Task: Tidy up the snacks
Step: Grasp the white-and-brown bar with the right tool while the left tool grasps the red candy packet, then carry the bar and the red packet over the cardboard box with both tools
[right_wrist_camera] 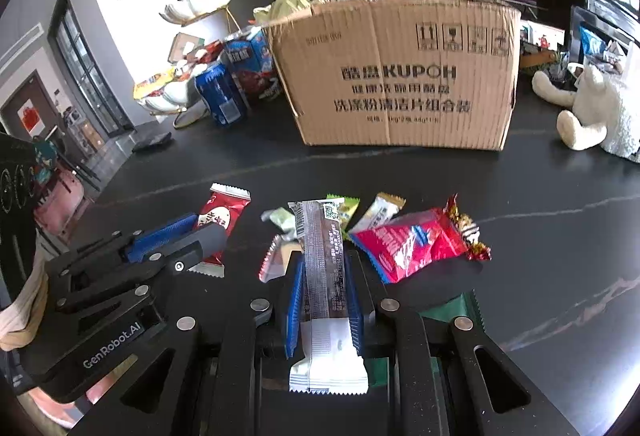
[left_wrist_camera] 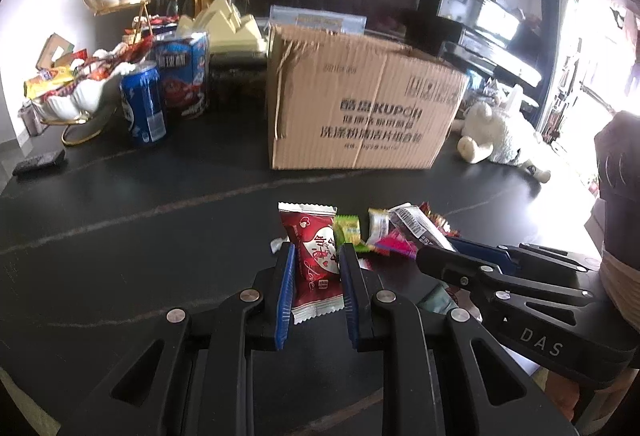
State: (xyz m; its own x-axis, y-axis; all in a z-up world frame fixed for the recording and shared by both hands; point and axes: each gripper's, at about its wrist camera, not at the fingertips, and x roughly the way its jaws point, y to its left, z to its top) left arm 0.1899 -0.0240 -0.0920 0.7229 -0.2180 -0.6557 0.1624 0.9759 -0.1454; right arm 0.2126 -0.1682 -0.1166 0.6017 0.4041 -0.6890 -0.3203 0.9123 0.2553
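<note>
Left jaws grip red packet, right jaws brown bar; cardboard box beyond.

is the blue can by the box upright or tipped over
Upright. The blue can stands on its base on the black table, silver rim on top, left of the cardboard box.

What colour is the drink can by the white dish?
Blue can, clearest in the left wrist view.
</note>
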